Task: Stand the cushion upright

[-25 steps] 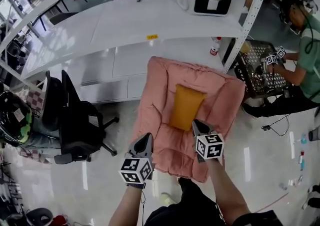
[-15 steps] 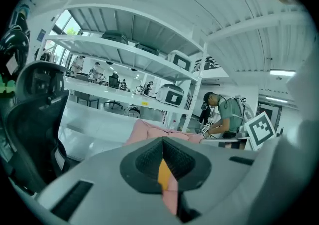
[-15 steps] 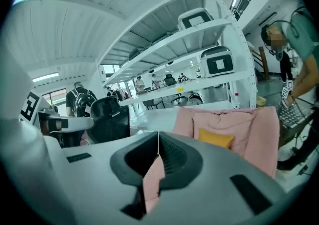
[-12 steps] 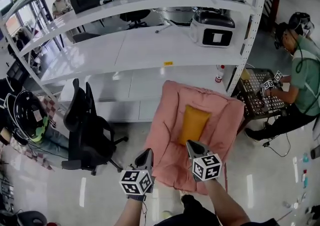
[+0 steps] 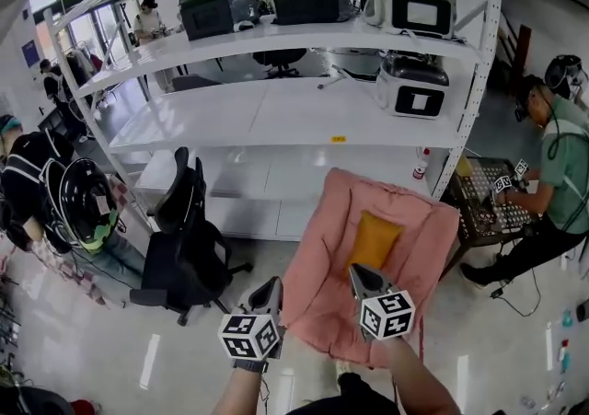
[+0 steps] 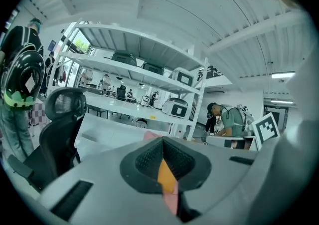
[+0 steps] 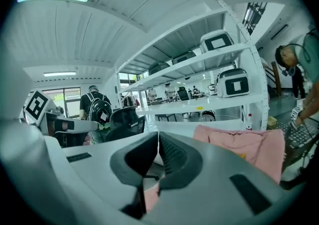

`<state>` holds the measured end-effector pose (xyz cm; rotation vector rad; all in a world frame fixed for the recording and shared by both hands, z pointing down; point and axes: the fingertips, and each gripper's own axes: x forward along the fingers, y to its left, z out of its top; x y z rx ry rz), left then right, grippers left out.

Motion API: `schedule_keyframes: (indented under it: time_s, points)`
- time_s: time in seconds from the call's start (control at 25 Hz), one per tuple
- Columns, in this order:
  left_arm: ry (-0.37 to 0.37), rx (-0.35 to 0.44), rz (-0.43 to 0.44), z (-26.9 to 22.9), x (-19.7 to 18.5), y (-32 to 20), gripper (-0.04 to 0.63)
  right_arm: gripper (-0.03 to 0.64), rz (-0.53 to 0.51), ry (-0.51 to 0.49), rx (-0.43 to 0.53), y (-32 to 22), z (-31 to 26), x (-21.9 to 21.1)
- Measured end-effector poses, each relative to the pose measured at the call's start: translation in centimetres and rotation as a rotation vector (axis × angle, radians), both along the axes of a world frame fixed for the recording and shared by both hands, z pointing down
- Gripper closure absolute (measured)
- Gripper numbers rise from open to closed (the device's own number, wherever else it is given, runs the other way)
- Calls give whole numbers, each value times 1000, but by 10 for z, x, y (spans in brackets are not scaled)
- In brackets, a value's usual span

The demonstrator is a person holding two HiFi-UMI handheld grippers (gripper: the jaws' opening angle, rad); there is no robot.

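An orange cushion (image 5: 375, 240) rests in the middle of a large pink padded seat (image 5: 317, 284) on the floor below a white rack. In the head view it leans on the seat's raised back. My left gripper (image 5: 271, 284) hovers at the seat's near left edge, jaws shut, nothing seen pinched. In the left gripper view (image 6: 162, 141) only a thin slit shows orange and pink behind it. My right gripper (image 5: 357, 270) is shut over the seat's near part, its tip just short of the orange cushion. The right gripper view (image 7: 158, 136) shows the pink seat (image 7: 239, 146) off to the right.
A black office chair (image 5: 189, 247) stands left of the seat. The white rack (image 5: 276, 119) carries appliances and a bottle (image 5: 421, 163) stands by its post. A person (image 5: 557, 174) works at a black crate (image 5: 492, 201) on the right. People with backpacks stand far left.
Both grippers have risen and the head view has tilted up, showing more of the rack. The orange cushion keeps its place on the pink seat. Both grippers stay shut.
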<state>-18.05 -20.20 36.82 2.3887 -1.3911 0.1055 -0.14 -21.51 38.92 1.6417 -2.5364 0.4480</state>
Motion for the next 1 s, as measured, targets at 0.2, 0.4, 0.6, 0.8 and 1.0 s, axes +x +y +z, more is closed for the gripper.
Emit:
schedule_keyframes:
  time_s: [0.2,0.4,0.6,0.8,1.0]
  points:
    - [11,56,-29,-23,-27,44,594,607,-23,18,74,38,-26,-22]
    - [-23,100,-56,-44,-45,66,594,609,-33,15,114,57,-47,-34]
    - [-16,128,-81,-60,-57,83,594,612,-55,-3,136,69,-61,-43]
    - [-18,152,-101,-74,-70,98,594,612,-68,13,170,83,-76,-49]
    - [-32,185,-128,-90,-82,109,594,612,-77,42,220,93,-93,-55]
